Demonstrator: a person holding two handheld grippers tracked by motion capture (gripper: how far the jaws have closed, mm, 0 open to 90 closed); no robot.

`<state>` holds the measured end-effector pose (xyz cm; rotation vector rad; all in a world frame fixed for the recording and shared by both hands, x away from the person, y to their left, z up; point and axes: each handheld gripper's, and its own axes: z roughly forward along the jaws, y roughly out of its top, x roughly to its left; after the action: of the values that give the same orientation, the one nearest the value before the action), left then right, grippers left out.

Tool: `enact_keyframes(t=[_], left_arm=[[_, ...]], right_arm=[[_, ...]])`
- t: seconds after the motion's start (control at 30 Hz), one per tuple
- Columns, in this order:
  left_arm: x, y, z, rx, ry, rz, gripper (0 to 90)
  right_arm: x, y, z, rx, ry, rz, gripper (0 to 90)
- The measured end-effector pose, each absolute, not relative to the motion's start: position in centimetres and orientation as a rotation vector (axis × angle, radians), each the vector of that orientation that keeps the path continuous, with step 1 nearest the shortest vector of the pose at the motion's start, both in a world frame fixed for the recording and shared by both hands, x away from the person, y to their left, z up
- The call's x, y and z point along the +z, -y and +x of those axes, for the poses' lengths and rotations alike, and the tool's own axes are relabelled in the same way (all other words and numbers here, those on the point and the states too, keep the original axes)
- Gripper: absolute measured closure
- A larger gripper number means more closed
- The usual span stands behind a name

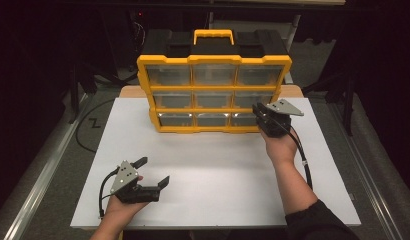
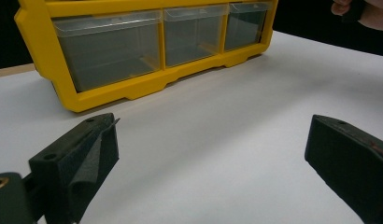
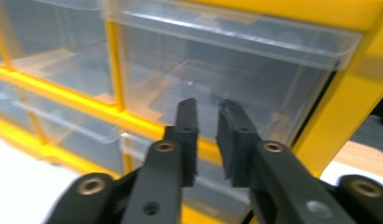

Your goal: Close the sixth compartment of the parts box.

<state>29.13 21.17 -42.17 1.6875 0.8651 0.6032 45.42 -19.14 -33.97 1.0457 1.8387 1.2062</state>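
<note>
A yellow organizer [image 1: 214, 59] with a black top and yellow handle stands at the back of the white table [image 1: 218, 170]. It holds three rows of clear drawers. My right gripper [image 1: 258, 112] is at the organizer's lower right corner. In the right gripper view its jaws [image 3: 209, 106] are nearly closed, a narrow gap between them, tips against the front of the middle-row right drawer [image 3: 273, 79], nothing held. My left gripper [image 1: 153, 171] rests near the table's front left, wide open and empty [image 2: 215, 126], facing the organizer's bottom row [image 2: 133, 88].
The white table sits on a wooden top [image 1: 130, 91]. Dark floor and metal rails [image 1: 40, 170] run along both sides. A cable [image 1: 305, 167] trails from the right gripper along the forearm. The person's right hand [image 2: 362, 10] appears at the top right of the left gripper view.
</note>
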Motion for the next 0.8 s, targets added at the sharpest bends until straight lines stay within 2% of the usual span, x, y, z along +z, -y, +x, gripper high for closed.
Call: enact_keyframes(t=[0.27, 0.5, 0.67, 0.8], left_arm=[[-42.2, -21.1, 29.1, 0.605, -0.868, 1.690, 3.6], [-42.1, -21.1, 29.1, 0.607, -0.869, 1.687, 3.6], [-42.1, -21.1, 29.0, 0.607, -0.869, 1.688, 3.6], [-42.1, -21.1, 29.0, 0.608, -0.867, 1.689, 3.6]], right_arm=[[-34.6, 19.4, 42.8, 1.253, -1.948, 1.015, 47.9], [-35.5, 19.8, 39.8, 1.318, -1.977, 1.000, 29.0], [-36.6, 20.4, 37.6, 1.350, -1.998, 0.985, 16.8], [-37.5, 21.1, 35.9, 1.348, -2.017, 0.971, 11.1]])
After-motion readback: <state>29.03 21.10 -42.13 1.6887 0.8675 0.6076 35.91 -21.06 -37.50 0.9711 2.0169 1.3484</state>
